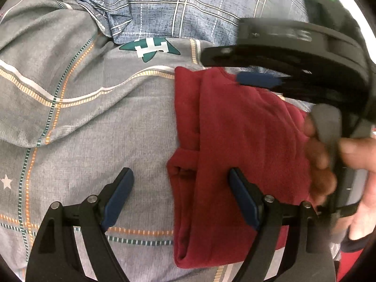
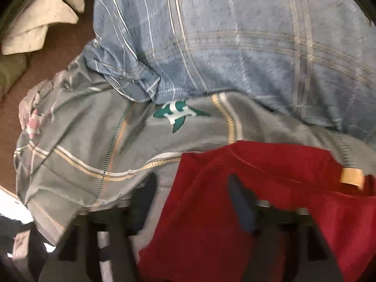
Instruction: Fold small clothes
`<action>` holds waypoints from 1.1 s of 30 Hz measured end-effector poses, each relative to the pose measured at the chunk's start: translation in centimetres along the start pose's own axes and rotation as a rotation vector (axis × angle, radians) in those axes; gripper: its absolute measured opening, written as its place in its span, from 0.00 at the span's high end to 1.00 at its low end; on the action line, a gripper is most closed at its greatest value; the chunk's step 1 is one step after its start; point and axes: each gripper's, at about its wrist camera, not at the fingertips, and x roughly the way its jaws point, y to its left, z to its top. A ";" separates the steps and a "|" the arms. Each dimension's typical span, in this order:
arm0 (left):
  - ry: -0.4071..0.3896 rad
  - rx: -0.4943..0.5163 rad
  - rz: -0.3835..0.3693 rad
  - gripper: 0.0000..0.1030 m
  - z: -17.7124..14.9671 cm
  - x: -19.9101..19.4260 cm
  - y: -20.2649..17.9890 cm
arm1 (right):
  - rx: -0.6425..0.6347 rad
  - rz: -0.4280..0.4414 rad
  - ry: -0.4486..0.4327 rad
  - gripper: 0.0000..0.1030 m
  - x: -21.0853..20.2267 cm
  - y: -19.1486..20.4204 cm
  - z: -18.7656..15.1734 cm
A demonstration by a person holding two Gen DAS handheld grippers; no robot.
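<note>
A dark red garment lies folded into a long strip on the grey patterned bedsheet. My left gripper hangs open over the strip's left edge, one finger above the sheet, the other above the red cloth, and it holds nothing. My right gripper, held by a hand, reaches in from the right over the strip's far end. In the right wrist view the right gripper is blurred, with its jaws apart, and the red garment with a tan label lies loose under it.
A blue plaid blanket is bunched along the far side of the sheet. In the right wrist view it fills the top, with a beige cloth and an olive one on a brown surface at the left.
</note>
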 end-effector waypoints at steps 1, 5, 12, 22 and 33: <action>0.000 -0.001 0.001 0.19 0.0 0.0 0.0 | -0.002 -0.020 0.012 0.33 -0.4 -0.1 0.0; 0.000 -0.010 -0.001 0.19 -0.2 -0.1 0.0 | -0.012 -0.085 0.068 0.33 -0.1 -0.2 0.2; -0.020 -0.104 -0.033 0.17 -0.7 -1.1 2.1 | -0.094 -0.159 0.128 0.20 3.1 2.6 0.4; -0.022 -0.108 -0.072 0.17 1.1 -1.6 1.7 | -0.232 -0.223 0.068 0.82 3.0 3.1 -0.9; -0.047 0.013 -0.157 0.56 1.2 -0.4 -1.8 | -0.010 -0.015 0.023 0.85 -1.1 -2.6 -1.9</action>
